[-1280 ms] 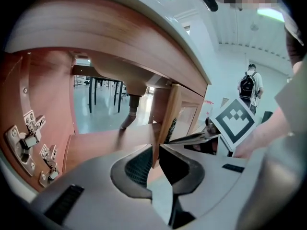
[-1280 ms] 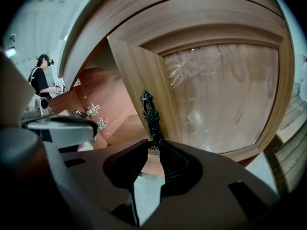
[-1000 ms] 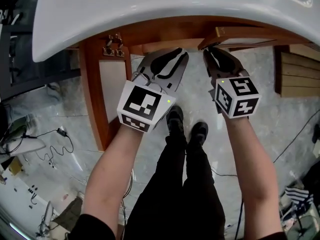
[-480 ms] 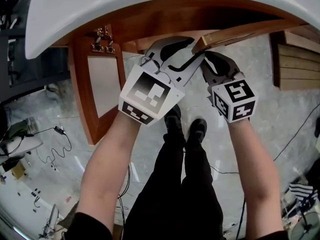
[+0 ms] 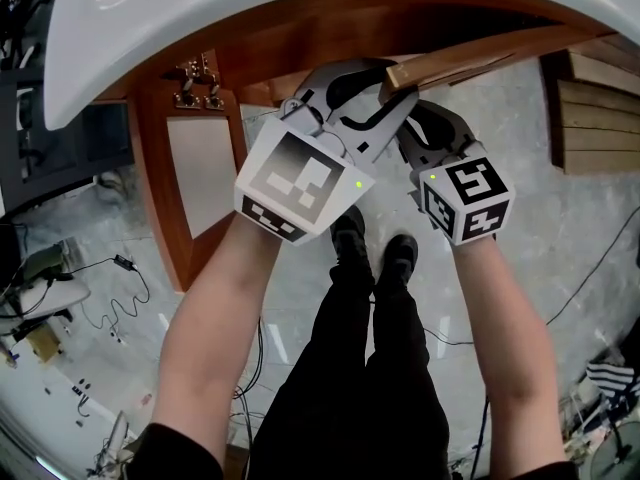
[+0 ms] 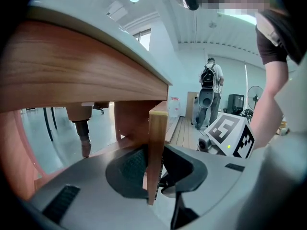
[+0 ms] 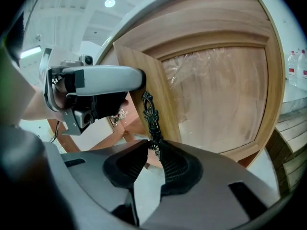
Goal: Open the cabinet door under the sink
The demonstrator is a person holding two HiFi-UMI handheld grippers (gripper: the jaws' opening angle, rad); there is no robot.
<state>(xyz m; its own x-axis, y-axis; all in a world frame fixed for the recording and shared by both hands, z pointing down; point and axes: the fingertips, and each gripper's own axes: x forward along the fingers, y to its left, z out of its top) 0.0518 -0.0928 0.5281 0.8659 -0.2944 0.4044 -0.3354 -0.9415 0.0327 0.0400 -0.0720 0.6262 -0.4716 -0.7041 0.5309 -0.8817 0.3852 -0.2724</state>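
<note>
**Head view:** sink (image 5: 300, 8) on top, wood cabinet under it. The other door (image 5: 200, 168), on the left, stands wide open. The door (image 5: 480, 56) on the right is ajar; only its top edge shows, with the free corner toward the grippers. The left gripper (image 5: 388, 80) is on that corner. The right gripper (image 5: 420, 118) is just beside and below it.

**Left gripper view:** the door's free edge stands upright between the jaws, with a pad against each face. It's clamped on the door.

**Right gripper view:** the handle (image 7: 151, 114) is a dark, ornate metal strip running down the stile by the free edge. The jaw tips pinch its lower end, and the pads gape behind the tips. The panel (image 7: 211, 95) looks covered in wrinkled film.

**Handling, my read:**
- It's a framed wood door, stiff and with no flex. It should swing lightly, resisted only by the hinge.
- The free edge is the best hold. It's farthest from the hinge, and the flat faces give the pads full contact.
- The handle is thin, smooth and knobbly. A tip-only pinch there could slip off or twist, so it works as a guide rather than the main pull.
- Stay off the filmed panel, which looks slick.
- Pull along the door's arc, not straight out, or the edge clamp will bind.

The door is only part open, so the swing isn't finished.
</note>
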